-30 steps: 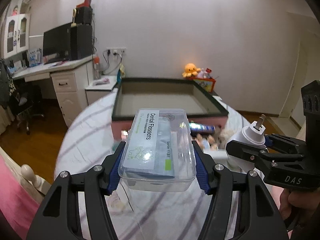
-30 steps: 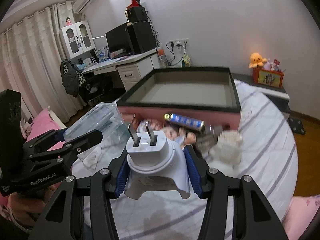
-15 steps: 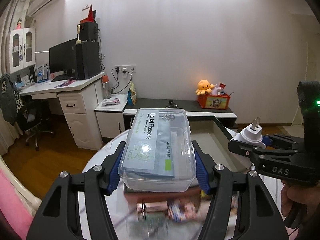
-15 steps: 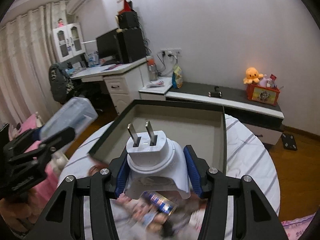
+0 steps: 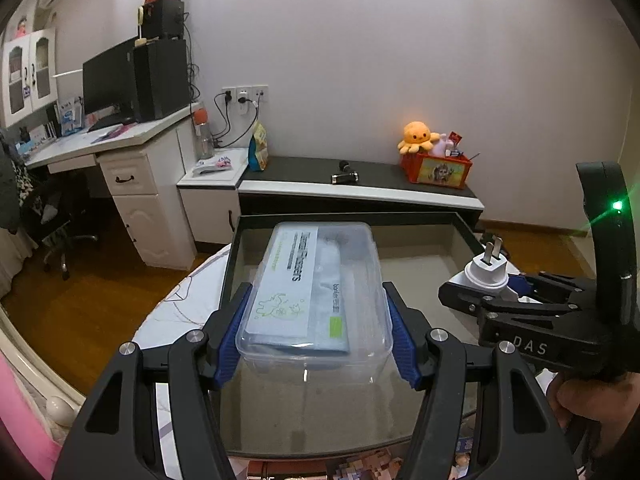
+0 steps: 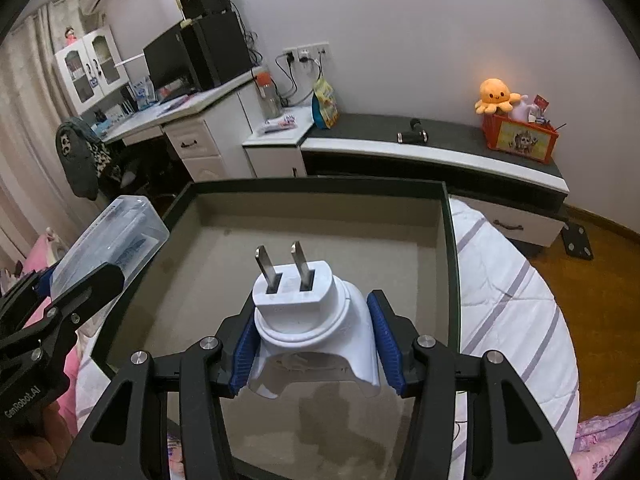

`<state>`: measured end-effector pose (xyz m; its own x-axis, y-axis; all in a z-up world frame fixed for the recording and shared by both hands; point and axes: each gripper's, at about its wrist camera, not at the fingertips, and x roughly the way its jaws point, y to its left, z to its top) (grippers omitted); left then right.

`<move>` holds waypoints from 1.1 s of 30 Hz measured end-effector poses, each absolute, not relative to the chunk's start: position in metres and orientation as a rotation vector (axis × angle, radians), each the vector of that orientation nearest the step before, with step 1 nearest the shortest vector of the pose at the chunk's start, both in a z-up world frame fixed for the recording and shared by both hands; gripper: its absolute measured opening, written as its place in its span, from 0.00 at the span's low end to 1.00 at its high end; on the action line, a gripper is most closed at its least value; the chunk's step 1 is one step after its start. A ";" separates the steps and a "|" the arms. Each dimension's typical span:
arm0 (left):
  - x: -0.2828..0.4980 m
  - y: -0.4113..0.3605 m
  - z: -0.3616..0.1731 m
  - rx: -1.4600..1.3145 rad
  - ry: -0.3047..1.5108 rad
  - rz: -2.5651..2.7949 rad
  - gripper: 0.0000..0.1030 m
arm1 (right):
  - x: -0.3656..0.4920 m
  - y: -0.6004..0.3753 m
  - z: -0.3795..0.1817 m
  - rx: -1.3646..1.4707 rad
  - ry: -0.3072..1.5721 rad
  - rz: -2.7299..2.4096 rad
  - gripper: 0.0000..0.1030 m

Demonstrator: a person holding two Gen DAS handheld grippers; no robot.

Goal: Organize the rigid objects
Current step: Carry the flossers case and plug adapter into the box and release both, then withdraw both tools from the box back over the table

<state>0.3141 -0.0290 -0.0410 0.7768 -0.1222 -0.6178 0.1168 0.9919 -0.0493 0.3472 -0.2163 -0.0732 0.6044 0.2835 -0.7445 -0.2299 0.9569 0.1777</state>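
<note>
Black left gripper [image 5: 314, 340], blue ribbed fingers [image 5: 228, 340], silver screws; "DAS" marking on right gripper [image 6: 316, 344]

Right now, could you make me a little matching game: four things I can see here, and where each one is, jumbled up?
Things:
1. clear floss box
2. white plug adapter
3. orange octopus toy
4. dark-rimmed tray

Places:
A. on the red box by the wall
B. on the striped bedcover, below both tongs
C. clamped in the right tongs
D. clamped in the left tongs

Pairs: 1-D, 2-C, 3-A, 4-B
</note>
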 end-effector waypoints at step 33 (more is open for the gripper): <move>0.180 0.008 0.013 -0.068 0.504 -0.034 1.00 | 0.221 -0.233 0.006 0.081 0.617 0.202 1.00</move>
